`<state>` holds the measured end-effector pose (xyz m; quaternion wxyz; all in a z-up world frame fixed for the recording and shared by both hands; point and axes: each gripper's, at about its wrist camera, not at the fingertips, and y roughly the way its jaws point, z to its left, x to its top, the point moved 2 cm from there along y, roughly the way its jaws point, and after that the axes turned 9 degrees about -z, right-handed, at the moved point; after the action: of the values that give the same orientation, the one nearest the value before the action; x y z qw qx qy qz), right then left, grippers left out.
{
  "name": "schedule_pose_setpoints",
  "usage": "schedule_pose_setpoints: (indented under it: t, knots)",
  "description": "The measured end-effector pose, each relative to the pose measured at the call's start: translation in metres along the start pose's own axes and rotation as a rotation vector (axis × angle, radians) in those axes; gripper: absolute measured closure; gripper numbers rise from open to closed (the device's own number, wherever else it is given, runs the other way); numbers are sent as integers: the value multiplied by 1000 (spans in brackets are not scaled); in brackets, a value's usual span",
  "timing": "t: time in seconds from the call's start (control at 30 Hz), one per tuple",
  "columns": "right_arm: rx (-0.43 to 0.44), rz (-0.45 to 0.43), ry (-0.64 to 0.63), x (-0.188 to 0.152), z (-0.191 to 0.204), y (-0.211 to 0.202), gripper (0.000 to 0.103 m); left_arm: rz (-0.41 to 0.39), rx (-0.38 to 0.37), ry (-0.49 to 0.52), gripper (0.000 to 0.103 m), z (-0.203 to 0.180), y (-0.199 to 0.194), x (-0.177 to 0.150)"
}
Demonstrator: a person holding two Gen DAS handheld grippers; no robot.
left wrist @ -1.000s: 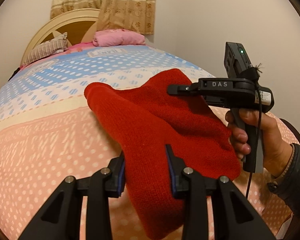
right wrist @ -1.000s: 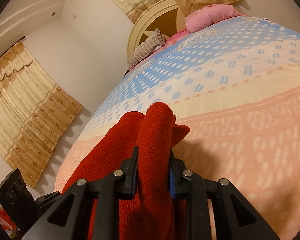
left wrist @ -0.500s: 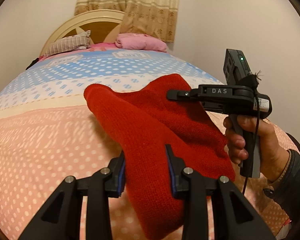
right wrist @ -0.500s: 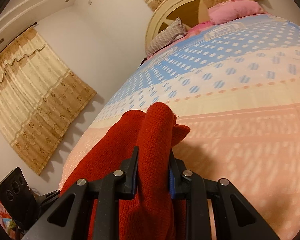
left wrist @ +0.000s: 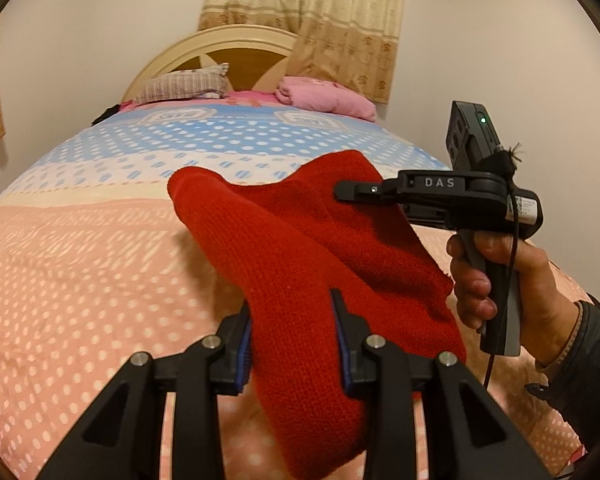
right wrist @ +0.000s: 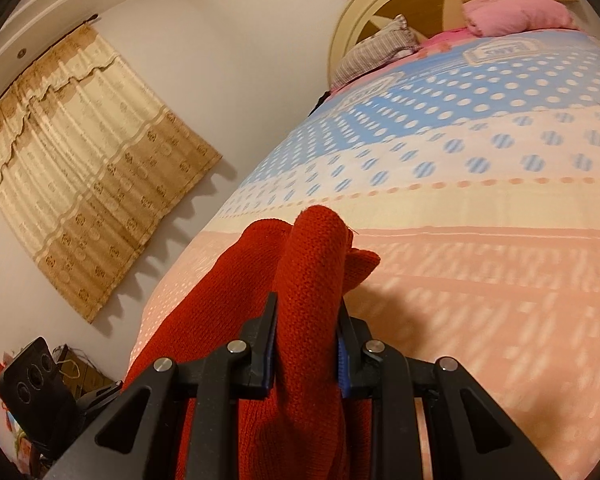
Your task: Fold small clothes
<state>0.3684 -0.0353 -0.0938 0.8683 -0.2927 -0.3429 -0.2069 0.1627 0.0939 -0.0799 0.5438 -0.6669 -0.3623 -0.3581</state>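
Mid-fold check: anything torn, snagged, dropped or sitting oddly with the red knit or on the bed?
Nothing stands out. The red knit garment hangs between the left gripper and the right gripper, each clamped on a bunched edge, with no tear visible. The bedspread lies smooth; the pillows sit at the headboard.

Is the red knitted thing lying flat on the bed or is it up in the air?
Up in the air. Both grippers pinch the red knit garment, which hangs above the bedspread.
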Motion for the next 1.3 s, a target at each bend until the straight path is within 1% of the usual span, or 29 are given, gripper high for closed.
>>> schedule_pose_setpoints:
  t: [0.2,0.47,0.7,1.0,1.17,1.23,1.3]
  knots:
    - [24,38,-22,-6,20,28,79,0,27,-26,69,19,-6,-8]
    - [42,76,-38,-11,35,54,79,-4,49,-60,69,38,-15,-15]
    - [56,97,-40,-16,42,69,79,3,60,-75,69,50,-22,-25]
    - [66,119,-41,-20,45,77,79,17,80,-81,69,62,-28,-36]
    - [54,128,-38,-22,41,80,79,32,92,-96,69,66,-25,-45]
    - [27,135,-39,-23,37,84,79,38,96,-103,68,67,-24,-47]
    - [-1,142,-32,-24,33,88,79,45,107,-103,64,67,-22,-49]
